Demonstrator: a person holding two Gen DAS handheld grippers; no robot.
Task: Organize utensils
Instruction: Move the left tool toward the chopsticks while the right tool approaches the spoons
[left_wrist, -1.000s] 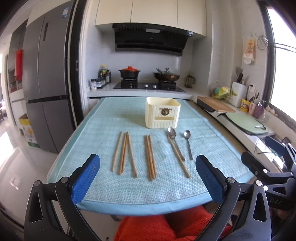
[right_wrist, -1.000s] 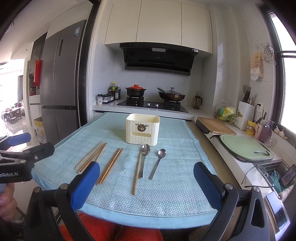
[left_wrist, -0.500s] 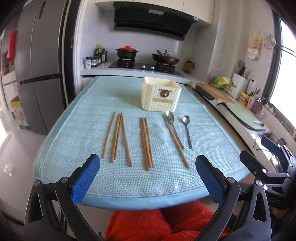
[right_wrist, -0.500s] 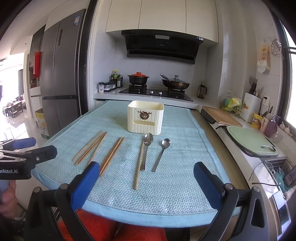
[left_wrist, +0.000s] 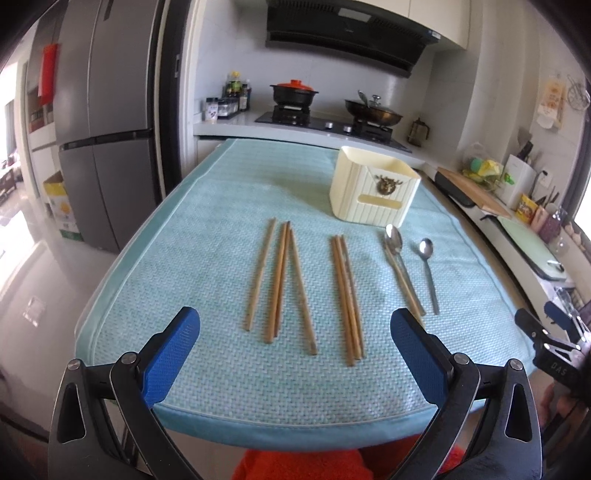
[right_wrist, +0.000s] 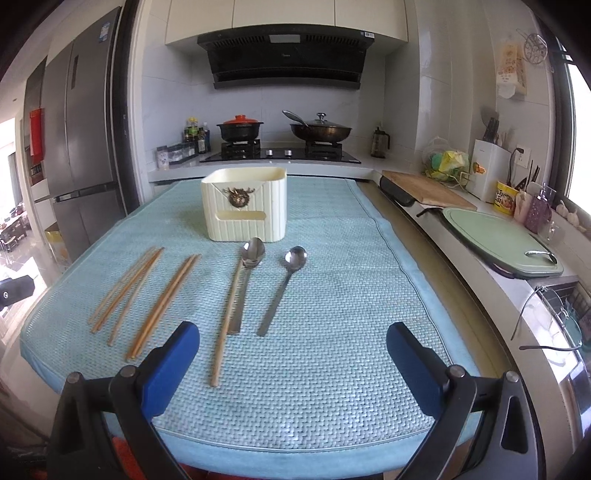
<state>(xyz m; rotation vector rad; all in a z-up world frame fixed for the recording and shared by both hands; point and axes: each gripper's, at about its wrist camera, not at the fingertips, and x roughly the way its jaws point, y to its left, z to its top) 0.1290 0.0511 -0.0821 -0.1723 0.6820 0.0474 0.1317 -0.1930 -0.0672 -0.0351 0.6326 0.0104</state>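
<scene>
A cream utensil holder (left_wrist: 373, 192) (right_wrist: 245, 204) stands on the blue mat. In front of it lie several wooden chopsticks in loose groups: a left group (left_wrist: 279, 280) (right_wrist: 125, 288), a middle group (left_wrist: 348, 297) (right_wrist: 164, 304), and one chopstick (right_wrist: 226, 321) beside two metal spoons (left_wrist: 395, 254) (left_wrist: 428, 273) (right_wrist: 248, 280) (right_wrist: 282, 290). My left gripper (left_wrist: 295, 354) is open and empty over the mat's near edge, before the chopsticks. My right gripper (right_wrist: 293, 356) is open and empty, before the spoons.
The blue mat (left_wrist: 207, 229) (right_wrist: 351, 295) covers the table. A stove with a red-lidded pot (right_wrist: 239, 127) and a pan (right_wrist: 320, 130) lies behind. A counter with a cutting board (right_wrist: 424, 190) and a green board (right_wrist: 498, 240) runs along the right. A fridge (left_wrist: 103, 122) stands left.
Both grippers have moved forward over the table's near edge and tilted down, so the utensils appear closer. Both stay open and empty. Nothing on the mat has moved.
</scene>
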